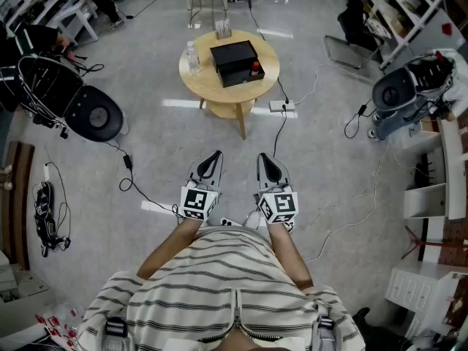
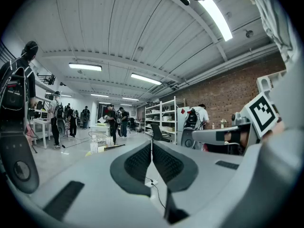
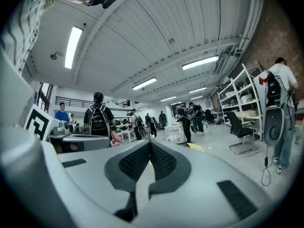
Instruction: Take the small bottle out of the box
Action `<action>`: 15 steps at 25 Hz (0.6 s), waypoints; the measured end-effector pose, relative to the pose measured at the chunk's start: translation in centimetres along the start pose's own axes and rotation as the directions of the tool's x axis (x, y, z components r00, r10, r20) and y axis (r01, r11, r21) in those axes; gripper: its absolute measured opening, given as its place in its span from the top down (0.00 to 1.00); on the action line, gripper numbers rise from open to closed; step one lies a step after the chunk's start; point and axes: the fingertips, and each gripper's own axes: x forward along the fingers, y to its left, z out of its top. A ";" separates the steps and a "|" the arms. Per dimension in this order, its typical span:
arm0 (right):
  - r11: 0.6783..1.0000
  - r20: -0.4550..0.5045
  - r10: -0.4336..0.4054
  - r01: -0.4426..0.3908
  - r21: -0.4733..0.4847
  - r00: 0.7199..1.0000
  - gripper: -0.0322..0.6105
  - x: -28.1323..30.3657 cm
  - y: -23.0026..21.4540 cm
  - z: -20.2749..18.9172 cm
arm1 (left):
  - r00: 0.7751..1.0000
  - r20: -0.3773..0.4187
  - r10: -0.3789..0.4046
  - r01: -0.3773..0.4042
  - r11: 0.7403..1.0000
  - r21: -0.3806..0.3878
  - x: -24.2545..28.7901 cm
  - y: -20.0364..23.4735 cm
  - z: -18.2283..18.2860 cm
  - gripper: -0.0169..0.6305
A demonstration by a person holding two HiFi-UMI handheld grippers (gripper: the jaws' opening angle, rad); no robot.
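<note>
Several cables and a power strip (image 1: 281,106) are lying on the floor (image 1: 146,145) btw the grippers and a round wooden counter (image 1: 197,79) well ahead of them. A black chair (image 1: 91,112) is sitting far off to the L gripper's left. On the counter a black box (image 1: 234,55) is sitting w/ a clear water bottle (image 1: 193,57) just left of it. The small bottle (image 1: 255,67), red on top, is sitting in the box's right side. Both forearms are reaching fwd from the striped top, side by side. L gripper (image 1: 212,159) (image 2: 152,146) and R gripper (image 1: 266,161) (image 3: 150,146) are pointing level, jaws pressed together, gripping nothing.
</note>
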 end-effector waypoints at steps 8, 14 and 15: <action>1.000 -0.005 0.008 -0.008 0.007 1.000 0.93 -0.5 -1.0 -0.6 | 1.000 -0.002 -0.005 0.005 1.000 -0.006 0.7 -1.5 -0.6 0.94; 1.000 0.011 0.013 -0.013 -0.019 1.000 0.93 -1.2 -2.9 -0.1 | 1.000 0.007 -0.022 0.022 1.000 -0.022 1.5 -3.0 -0.9 0.94; 0.999 0.014 0.019 -0.019 -0.027 1.000 0.93 -1.2 -3.2 0.0 | 1.000 0.008 -0.025 0.026 0.999 -0.021 1.7 -3.3 -1.0 0.94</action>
